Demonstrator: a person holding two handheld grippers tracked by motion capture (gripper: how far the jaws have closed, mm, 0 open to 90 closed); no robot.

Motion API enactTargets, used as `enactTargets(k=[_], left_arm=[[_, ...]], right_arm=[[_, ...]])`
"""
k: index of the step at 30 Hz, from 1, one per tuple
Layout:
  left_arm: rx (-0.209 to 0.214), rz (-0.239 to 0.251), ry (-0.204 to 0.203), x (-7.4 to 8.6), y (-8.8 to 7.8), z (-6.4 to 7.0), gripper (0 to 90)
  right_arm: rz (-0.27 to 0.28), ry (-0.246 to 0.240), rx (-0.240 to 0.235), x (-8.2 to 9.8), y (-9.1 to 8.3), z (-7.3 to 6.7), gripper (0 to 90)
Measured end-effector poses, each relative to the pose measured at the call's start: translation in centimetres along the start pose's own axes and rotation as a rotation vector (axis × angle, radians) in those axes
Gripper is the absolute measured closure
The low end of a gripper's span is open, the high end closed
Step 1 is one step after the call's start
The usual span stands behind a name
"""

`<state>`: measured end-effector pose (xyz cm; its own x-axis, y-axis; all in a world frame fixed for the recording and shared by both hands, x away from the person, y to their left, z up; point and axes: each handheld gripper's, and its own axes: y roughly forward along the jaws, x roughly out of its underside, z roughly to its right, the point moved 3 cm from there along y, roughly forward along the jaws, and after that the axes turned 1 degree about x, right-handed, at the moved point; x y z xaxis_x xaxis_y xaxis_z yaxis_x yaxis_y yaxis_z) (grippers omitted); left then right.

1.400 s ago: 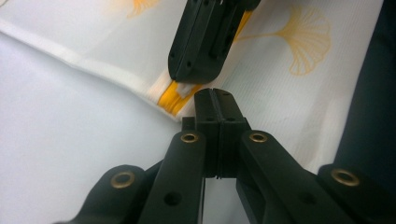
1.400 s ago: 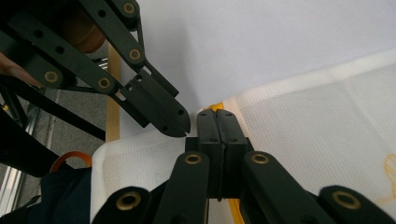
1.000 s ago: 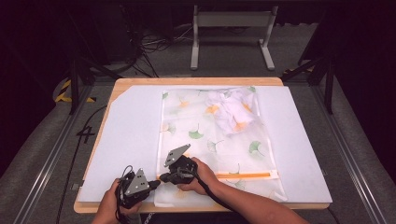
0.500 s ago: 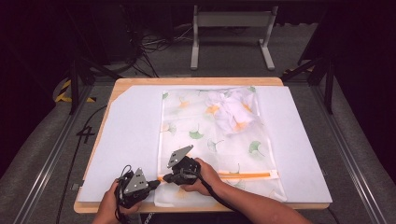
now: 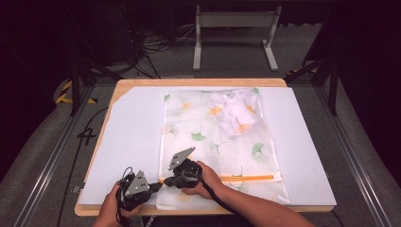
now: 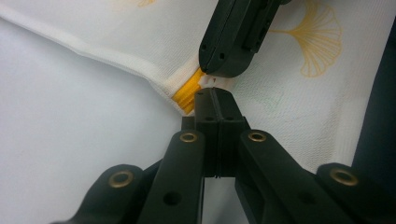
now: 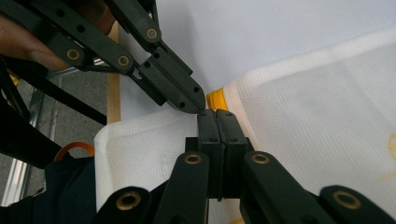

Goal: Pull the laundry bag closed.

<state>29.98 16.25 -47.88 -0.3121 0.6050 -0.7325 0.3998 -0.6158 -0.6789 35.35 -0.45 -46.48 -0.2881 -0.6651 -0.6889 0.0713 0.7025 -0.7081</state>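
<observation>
Both tongs (image 5: 160,184) pinch the mesh bag's (image 5: 222,142) orange zipper (image 5: 246,178), which runs crosswise.

I see a wooden tabletop (image 5: 198,82) at frame centre, covered almost entirely by a white sheet (image 5: 132,137); on that sheet (middle of the frame) lies a leaf-printed mesh bag (image 5: 208,142) with an orange zipper (image 5: 246,178).
</observation>
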Motion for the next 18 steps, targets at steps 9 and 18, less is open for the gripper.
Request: enactTargets(k=[9,18], left_arm=[[0.007,0.008,-0.006,0.06,0.01,-0.08,90.0],[0.008,0.013,-0.003,0.13,-0.02,-0.12,90.0]], right_arm=[[0.024,0.107,-0.022,0.59,0.31,-0.07,87.7],[0.05,0.146,0.011,0.39,0.67,0.0,89.7]])
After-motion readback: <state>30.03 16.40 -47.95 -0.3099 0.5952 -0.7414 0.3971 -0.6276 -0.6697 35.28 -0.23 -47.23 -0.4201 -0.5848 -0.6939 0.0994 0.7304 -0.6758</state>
